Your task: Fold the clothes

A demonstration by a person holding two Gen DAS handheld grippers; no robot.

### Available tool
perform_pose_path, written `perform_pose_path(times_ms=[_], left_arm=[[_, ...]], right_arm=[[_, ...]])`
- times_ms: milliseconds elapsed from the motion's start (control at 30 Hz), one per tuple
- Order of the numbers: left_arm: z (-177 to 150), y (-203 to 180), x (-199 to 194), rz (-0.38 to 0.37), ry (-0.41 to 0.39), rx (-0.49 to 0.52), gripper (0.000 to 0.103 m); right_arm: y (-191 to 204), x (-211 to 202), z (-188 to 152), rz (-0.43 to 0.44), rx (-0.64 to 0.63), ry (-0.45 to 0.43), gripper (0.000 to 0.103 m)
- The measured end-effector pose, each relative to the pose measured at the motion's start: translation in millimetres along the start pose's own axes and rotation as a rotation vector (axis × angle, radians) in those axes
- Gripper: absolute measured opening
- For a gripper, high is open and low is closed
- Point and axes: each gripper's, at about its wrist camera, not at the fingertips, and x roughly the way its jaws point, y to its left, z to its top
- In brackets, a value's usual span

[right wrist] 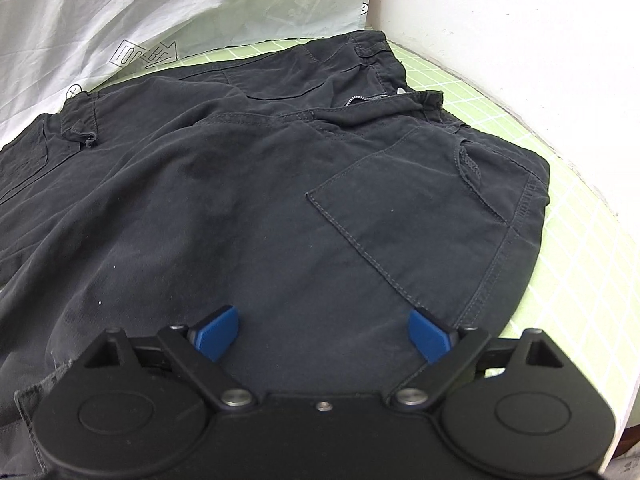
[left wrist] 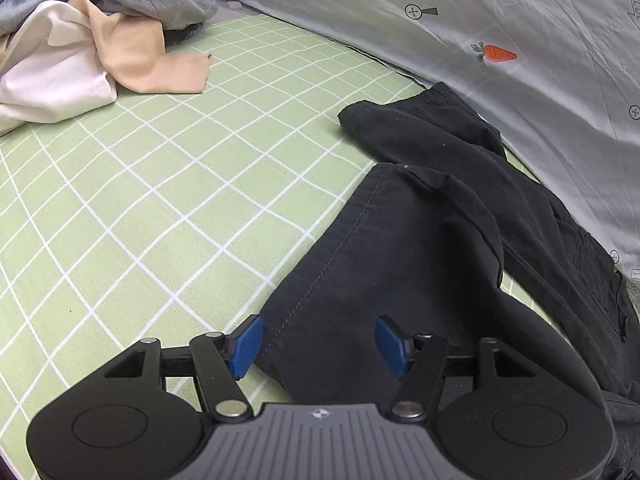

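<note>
Black trousers lie spread on the green checked bed sheet. The left gripper hovers right over a leg, fingers wide with nothing pinched, and the right gripper sits just as wide near the back pocket. Further off there's a pile of clothes. Likely hiccup: closing now might grab just the top layer, so the fold drags crooked and bunches up.
</note>
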Motion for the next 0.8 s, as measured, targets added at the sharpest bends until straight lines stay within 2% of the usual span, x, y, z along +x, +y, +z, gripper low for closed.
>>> perform_pose_path(times_ms=[133, 167, 200, 267, 367, 400, 500, 567, 633, 700, 767, 800], left_arm=[[-4, -8, 7, 0.056, -0.030, 0.046, 0.059], [-5, -10, 9, 0.074, -0.031, 0.060, 0.050], [-5, -11, 10, 0.090, -0.030, 0.078, 0.048], [-4, -12, 11, 0.122, -0.028, 0.116, 0.049], [-5, -4, 10, 0.100, -0.019, 0.091, 0.052], [-6, -2, 11, 0.095, -0.012, 0.096, 0.056], [-12, -5, 13, 0.092, 0.013, 0.134, 0.065], [-18, -9, 13, 0.094, 0.001, 0.156, 0.065], [-23, -13, 13, 0.119, -0.021, 0.166, 0.056], [-24, -15, 9, 0.143, -0.046, 0.166, 0.034], [-20, -13, -4, 0.126, -0.098, 0.103, 0.015], [-18, -12, -11, 0.114, -0.123, 0.061, 0.014]], right_arm=[[-2, -2, -3, 0.009, -0.010, -0.001, 0.094], [-2, -2, -3, 0.010, -0.008, -0.002, 0.094], [-3, -3, -4, 0.012, -0.007, -0.003, 0.094], [-3, -4, -4, 0.013, -0.006, -0.004, 0.094], [-3, -6, -6, 0.013, -0.011, -0.009, 0.094], [-3, -6, -7, 0.013, -0.011, -0.011, 0.094], [-3, -7, -9, 0.010, -0.015, -0.014, 0.094], [-2, -8, -9, 0.007, -0.020, -0.015, 0.094], [-2, -8, -9, 0.005, -0.023, -0.015, 0.094], [-1, -9, -9, 0.004, -0.025, -0.015, 0.094], [-1, -9, -8, 0.002, -0.027, -0.014, 0.094], [-1, -9, -8, 0.002, -0.028, -0.013, 0.094]])
